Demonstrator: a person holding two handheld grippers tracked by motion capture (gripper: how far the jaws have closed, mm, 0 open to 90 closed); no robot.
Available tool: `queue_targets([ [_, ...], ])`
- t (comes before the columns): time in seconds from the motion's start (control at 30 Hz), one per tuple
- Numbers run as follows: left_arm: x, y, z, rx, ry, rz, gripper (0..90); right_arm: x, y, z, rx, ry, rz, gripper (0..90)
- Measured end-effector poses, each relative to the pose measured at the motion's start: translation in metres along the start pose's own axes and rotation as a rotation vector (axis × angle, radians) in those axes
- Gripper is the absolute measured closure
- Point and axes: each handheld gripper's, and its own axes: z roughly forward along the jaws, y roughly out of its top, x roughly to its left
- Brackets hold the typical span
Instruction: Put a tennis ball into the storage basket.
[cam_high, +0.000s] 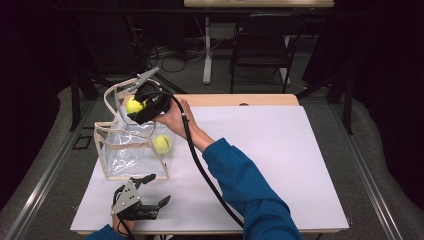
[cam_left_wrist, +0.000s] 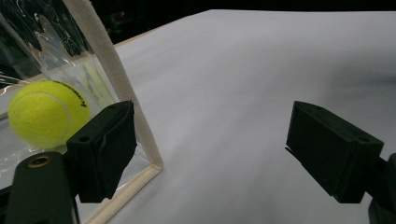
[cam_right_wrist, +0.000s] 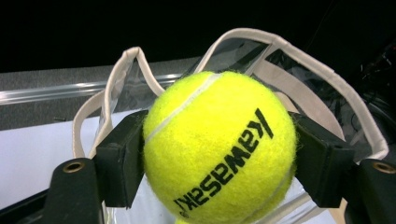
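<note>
Because the fuzzy yellow tennis ball with black lettering (cam_right_wrist: 219, 149) is pinched at its widest part between the two black jaws of the right hand-held gripper (cam_high: 136, 107), it sits firmly enough to be carried, and it now hangs just above the open mouth of the clear plastic tote bag with cream fabric trim (cam_high: 116, 150); I judge it is about to be let go into the bag. A second yellow tennis ball (cam_high: 163, 144) already rests low inside, against the bag's transparent side wall nearest the right forearm. The bag stands upright on the white-covered desk (cam_high: 270, 160) with its cream handles (cam_right_wrist: 327, 79) raised, which keeps the opening wide for a drop from above. Nearer the person, the left hand-held gripper (cam_high: 150, 192) waits just beside the bag's front corner with its jaws spread apart and nothing between them, probably ready to steady the bag if it tips.
</note>
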Motion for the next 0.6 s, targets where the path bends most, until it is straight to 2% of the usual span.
queue_targets([
  [0.6,0.0,0.0,-0.001,-0.001,0.001,-0.003,16.0,0.003,0.001,0.013,0.07,0.012,0.0,26.1],
])
